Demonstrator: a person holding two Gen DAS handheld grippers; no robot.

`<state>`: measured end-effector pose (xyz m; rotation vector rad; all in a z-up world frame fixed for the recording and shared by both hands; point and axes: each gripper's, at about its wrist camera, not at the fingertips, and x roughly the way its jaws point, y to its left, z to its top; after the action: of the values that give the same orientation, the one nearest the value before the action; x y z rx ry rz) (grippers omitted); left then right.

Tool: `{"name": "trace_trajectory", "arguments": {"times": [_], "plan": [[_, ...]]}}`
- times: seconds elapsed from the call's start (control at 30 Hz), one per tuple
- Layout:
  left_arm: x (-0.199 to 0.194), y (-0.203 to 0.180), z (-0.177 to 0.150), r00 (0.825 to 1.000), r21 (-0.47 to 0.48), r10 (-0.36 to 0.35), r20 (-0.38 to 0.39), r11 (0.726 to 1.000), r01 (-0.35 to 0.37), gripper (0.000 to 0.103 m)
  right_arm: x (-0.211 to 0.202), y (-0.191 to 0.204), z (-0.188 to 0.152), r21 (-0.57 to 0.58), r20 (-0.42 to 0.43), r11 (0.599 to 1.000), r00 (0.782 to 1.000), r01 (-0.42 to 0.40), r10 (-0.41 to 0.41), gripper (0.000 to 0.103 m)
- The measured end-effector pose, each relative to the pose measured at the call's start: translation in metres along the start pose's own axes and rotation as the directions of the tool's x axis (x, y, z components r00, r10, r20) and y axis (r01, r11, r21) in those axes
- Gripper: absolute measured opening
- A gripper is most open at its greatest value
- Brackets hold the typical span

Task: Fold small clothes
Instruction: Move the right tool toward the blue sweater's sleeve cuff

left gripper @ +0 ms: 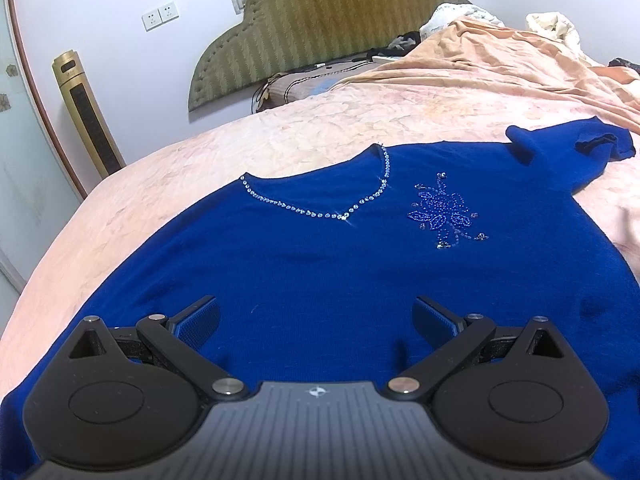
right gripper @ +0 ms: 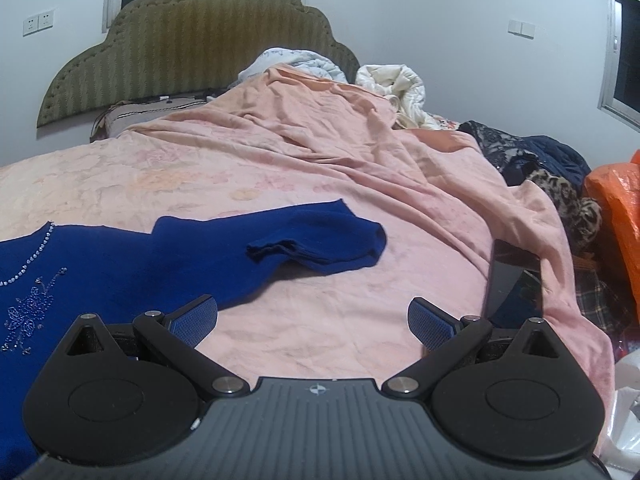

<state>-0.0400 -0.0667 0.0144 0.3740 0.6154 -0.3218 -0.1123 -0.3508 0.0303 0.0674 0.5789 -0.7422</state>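
Observation:
A royal-blue knit top (left gripper: 304, 264) lies spread flat on the pink bedspread (left gripper: 280, 136), neckline trimmed with rhinestones (left gripper: 320, 212) and a beaded flower (left gripper: 444, 212) on the chest. Its right sleeve (right gripper: 320, 240) lies stretched out, cuff folded back on itself. My left gripper (left gripper: 316, 316) hovers open above the lower middle of the top, nothing between its fingers. My right gripper (right gripper: 312, 320) is open over bare bedspread just right of the top's side edge (right gripper: 120, 272), below the sleeve.
A rumpled peach sheet (right gripper: 320, 128) and white bedding (right gripper: 396, 84) pile up toward the green headboard (right gripper: 200, 40). A dark tablet-like slab (right gripper: 516, 288) lies at the bed's right edge, beside heaped clothes (right gripper: 560, 184) and an orange bag (right gripper: 616, 200). A tower fan (left gripper: 88, 112) stands left.

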Motion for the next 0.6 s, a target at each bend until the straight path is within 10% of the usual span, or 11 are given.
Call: {"name": "trace_trajectory", "arguments": {"times": [0.6], "plan": [[-0.003,-0.003,-0.001,1.0,0.009,-0.004,0.004,1.0,0.004,0.103,-0.01,-0.016,-0.003,-0.076,0.051,0.988,0.99,0.137,-0.133,0.103]]}}
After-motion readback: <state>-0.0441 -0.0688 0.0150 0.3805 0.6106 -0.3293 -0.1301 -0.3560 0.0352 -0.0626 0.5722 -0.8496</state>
